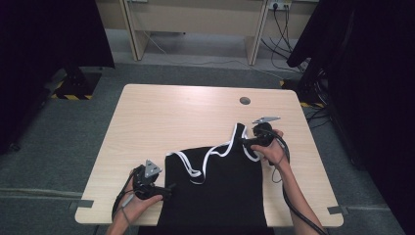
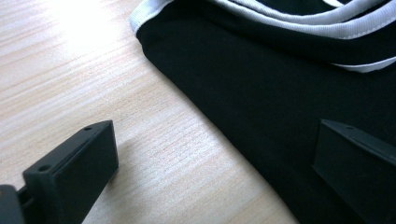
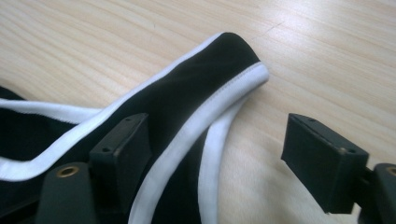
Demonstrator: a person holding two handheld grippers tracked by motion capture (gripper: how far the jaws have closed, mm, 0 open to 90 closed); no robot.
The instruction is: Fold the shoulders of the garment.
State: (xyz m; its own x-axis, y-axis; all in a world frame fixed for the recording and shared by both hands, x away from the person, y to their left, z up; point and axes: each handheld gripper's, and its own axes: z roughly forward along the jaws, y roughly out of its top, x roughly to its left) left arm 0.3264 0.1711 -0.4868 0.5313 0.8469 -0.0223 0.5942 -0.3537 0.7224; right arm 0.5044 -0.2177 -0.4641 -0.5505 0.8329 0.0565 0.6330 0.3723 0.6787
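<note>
- Item: black garment point(image 1: 220, 186) with white-piped straps — a sleeveless top, laid flat on the bench point(image 1: 161, 117).
- Location: the near half of the bench, from the centre toward 6 o'clock, its lower part running off the near edge. One strap point(image 1: 238, 133) reaches out toward 1 o'clock; a second white-edged loop point(image 1: 195, 169) lies folded back on the body of the cloth.
- Appearance: matt black knit, smooth and mostly unwrinkled; narrow white ribbed binding along the armholes and neckline. In the right gripper view the strap point(image 3: 205, 84) ends in a rounded fold, black in the middle and white on both edges.
- Handling, as judged: light, soft and limp. It will drape and sag when lifted and slide easily on the smooth wood, and a single layer may be hard to pinch apart from the one below.
- Where to hold, as judged: the bound edges and strap ends, where the stitched binding gives a firmer ridge; the side hem at 9 o'clock for the other hand.
- Left gripper point(image 1: 164, 190): at 7 o'clock, at the garment's left edge point(image 2: 205, 102), jaws released and spread wide — one over bare wood, one over cloth, grasping nothing.
- Right gripper point(image 1: 244, 142): at 2 o'clock of the garment, jaws parted astride the strap, not closed on it.
</note>
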